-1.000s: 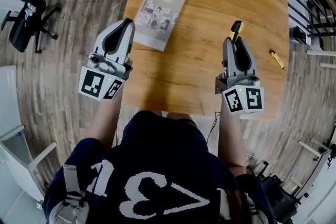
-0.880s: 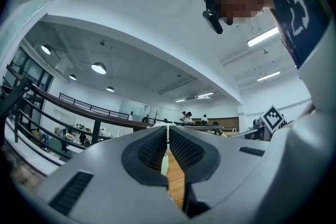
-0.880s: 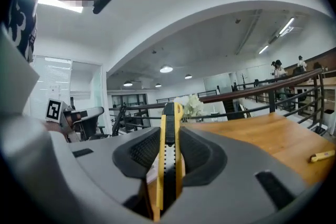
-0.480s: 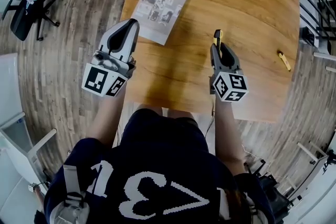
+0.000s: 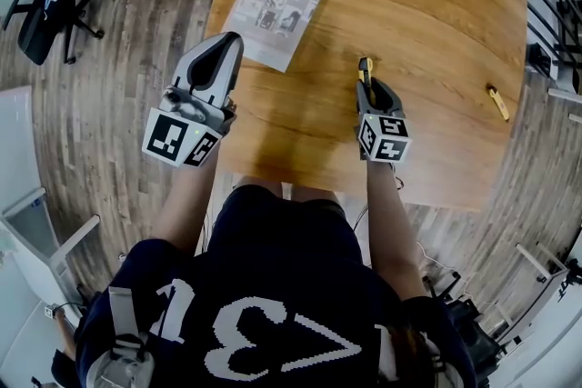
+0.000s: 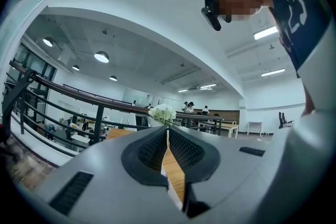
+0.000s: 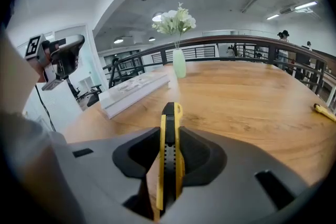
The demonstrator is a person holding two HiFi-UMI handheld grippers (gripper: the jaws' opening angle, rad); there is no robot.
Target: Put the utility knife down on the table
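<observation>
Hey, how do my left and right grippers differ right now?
The right gripper is shut on the yellow utility knife; the left gripper is shut on nothing. The right one hangs over the middle of the table, the left one at its left edge near the booklet. Both point away from the person.

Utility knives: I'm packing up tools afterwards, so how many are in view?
2. One utility knife is clamped in the right gripper, over the table's near part. A second yellow knife lies by the table's right edge. More could lie outside the views.
</observation>
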